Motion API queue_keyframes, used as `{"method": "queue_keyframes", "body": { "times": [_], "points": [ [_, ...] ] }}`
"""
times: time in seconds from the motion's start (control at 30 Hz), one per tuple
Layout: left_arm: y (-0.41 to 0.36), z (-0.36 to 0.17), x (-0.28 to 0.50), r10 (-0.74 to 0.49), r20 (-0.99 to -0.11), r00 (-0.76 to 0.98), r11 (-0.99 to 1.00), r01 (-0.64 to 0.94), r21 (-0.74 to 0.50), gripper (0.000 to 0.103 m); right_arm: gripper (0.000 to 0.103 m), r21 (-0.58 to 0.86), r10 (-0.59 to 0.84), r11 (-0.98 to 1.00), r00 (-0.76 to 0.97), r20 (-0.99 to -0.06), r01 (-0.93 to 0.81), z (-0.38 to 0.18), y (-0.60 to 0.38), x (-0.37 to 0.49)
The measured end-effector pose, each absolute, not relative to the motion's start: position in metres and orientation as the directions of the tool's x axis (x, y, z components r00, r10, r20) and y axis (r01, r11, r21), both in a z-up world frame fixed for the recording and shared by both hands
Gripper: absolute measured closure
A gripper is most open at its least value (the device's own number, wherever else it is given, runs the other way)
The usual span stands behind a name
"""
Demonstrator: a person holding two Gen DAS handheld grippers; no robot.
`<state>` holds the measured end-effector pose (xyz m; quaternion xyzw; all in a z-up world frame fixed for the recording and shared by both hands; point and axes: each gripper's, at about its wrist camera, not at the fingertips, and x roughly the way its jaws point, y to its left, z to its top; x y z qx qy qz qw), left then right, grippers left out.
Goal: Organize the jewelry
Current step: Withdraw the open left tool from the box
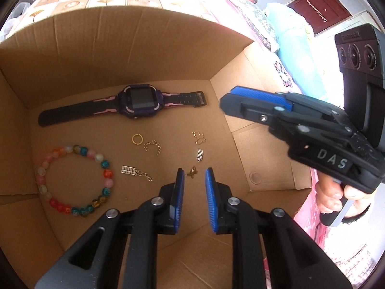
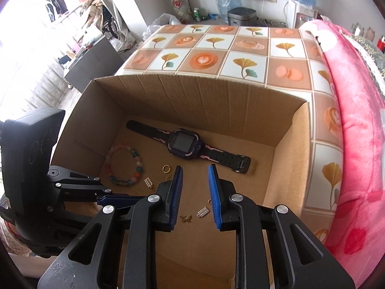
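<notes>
Jewelry lies on the floor of an open cardboard box [image 1: 115,48] [image 2: 204,101]. At the back lies a purple-and-black watch [image 1: 139,101] [image 2: 184,144]. A coloured bead bracelet [image 1: 72,180] [image 2: 124,166] lies at the left. Mid-floor lie a gold ring [image 1: 137,139] [image 2: 166,168], a short chain [image 1: 152,147], a silver abacus charm on a chain [image 1: 128,170], a small silver charm [image 1: 200,155] [image 2: 203,211] and gold earrings [image 1: 199,137]. My left gripper [image 1: 194,170] is open just above a gold butterfly charm [image 1: 192,173] [image 2: 185,218], not pressing it. My right gripper [image 2: 195,167] is open and holds nothing.
The box stands on a tablecloth with leaf and coffee prints [image 2: 216,48]. A pink blanket [image 2: 356,120] bulges along the right side. A hand [image 1: 336,197] holds the right gripper over the box's right flap [image 1: 264,156]. The box walls stand high around the floor.
</notes>
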<state>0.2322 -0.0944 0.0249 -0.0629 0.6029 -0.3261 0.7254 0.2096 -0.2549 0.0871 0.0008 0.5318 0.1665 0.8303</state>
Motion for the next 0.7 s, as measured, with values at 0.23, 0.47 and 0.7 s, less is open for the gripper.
{"method": "queue_keyframes", "body": {
  "times": [0.23,0.47,0.7],
  "points": [
    [-0.079,0.054,0.208,-0.56,-0.813,0.156,0.775,0.447,-0.448,0.078,0.073,0.174,0.285,0.946,0.447,-0.848,-0.274,0.113,-0.261,0.187],
    [-0.043,0.087,0.163,-0.581,-0.753,0.307,0.765,0.522,-0.378,0.066,0.072,0.216,0.346,0.932,0.538,-0.769,-0.291,0.144,-0.274,0.138],
    [-0.005,0.102,0.108,-0.593,-0.689,0.417,0.761,0.569,-0.311,0.051,0.072,0.287,0.431,0.9,0.58,-0.691,-0.327,0.15,-0.286,0.076]
  ]
}}
